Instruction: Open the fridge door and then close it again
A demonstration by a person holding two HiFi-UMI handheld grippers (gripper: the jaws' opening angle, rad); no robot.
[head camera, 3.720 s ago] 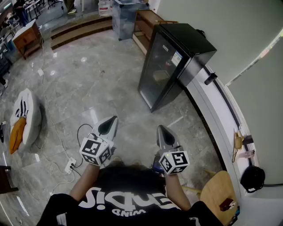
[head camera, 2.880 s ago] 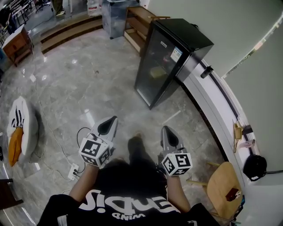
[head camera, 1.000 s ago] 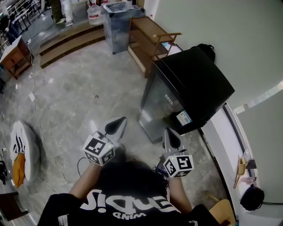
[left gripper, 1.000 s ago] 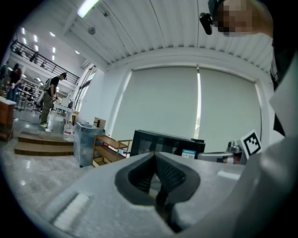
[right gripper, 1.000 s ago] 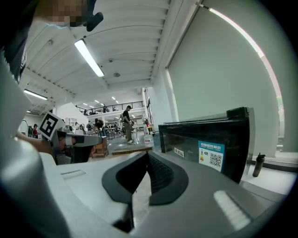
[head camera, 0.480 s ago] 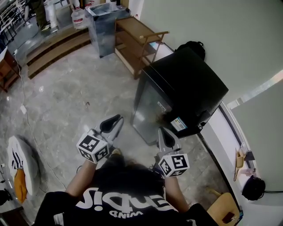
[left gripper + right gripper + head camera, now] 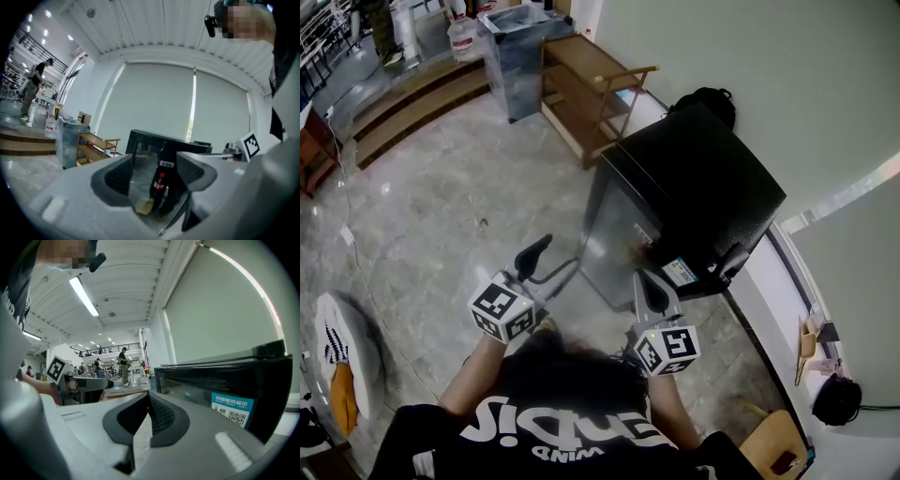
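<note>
While the fridge [image 7: 698, 202] stands closed at frame centre, the left gripper [image 7: 551, 262] faces its glass door [image 7: 614, 239]. Its jaws have just been opening with nothing between them, presumably to take the door edge. The right gripper [image 7: 649, 292], jaws together, idles at lower centre.

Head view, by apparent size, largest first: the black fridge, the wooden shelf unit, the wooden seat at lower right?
1. black fridge, clearly largest.
2. wooden shelf unit, farther off, so likely shrunk by distance.
3. wooden seat, partly cut by the frame edge.
</note>
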